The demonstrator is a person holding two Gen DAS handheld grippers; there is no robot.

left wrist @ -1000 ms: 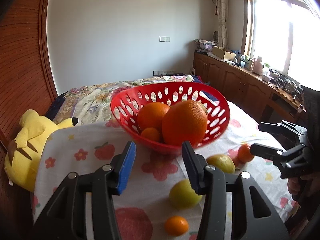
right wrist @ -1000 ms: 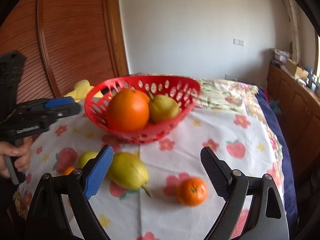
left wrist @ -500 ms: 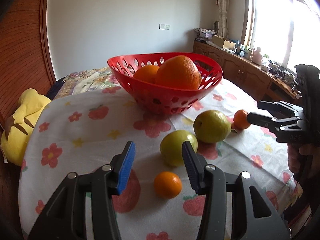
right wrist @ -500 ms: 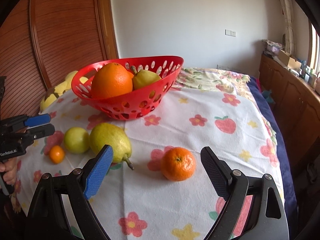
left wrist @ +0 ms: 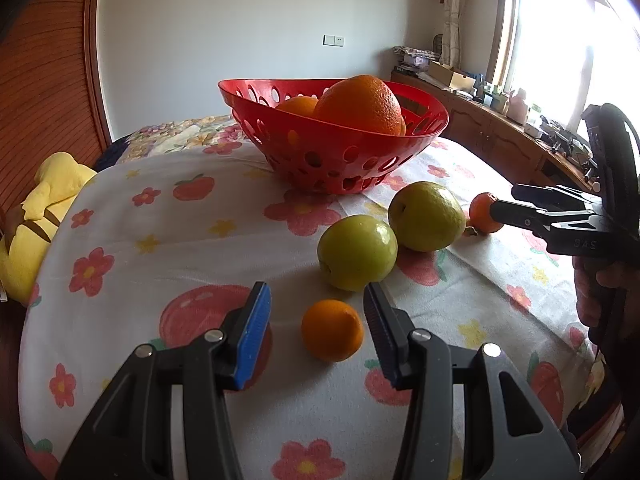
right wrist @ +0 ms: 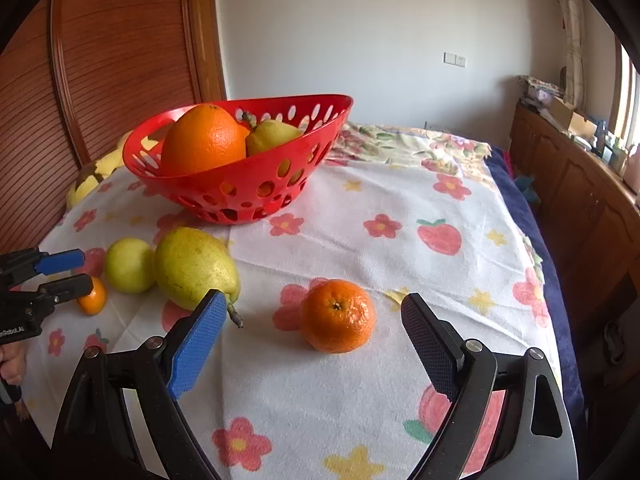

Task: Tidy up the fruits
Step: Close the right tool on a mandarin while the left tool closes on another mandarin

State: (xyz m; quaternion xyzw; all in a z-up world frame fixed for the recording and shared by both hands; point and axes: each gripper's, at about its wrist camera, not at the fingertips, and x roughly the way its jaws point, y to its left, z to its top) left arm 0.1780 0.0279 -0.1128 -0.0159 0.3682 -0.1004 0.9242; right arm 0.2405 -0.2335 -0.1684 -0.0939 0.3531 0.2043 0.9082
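Fruits partly sorted: oranges and a pear in red basket (right wrist: 240,184); four loose on worktop (right wrist: 400,208); left tool (left wrist: 316,316) spread around small orange (left wrist: 332,330), right tool (right wrist: 312,320) spread near mandarin (right wrist: 338,316).

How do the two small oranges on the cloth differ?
The mandarin by the right hand-held gripper is larger than the tiny orange by the left hand-held gripper. The mandarin's stem dimple faces up; none shows on the tiny orange. The mandarin lies apart from other fruit; the tiny orange lies close by the green apple. Both are orange, lie on the cloth outside the basket, ungripped, between open jaws.
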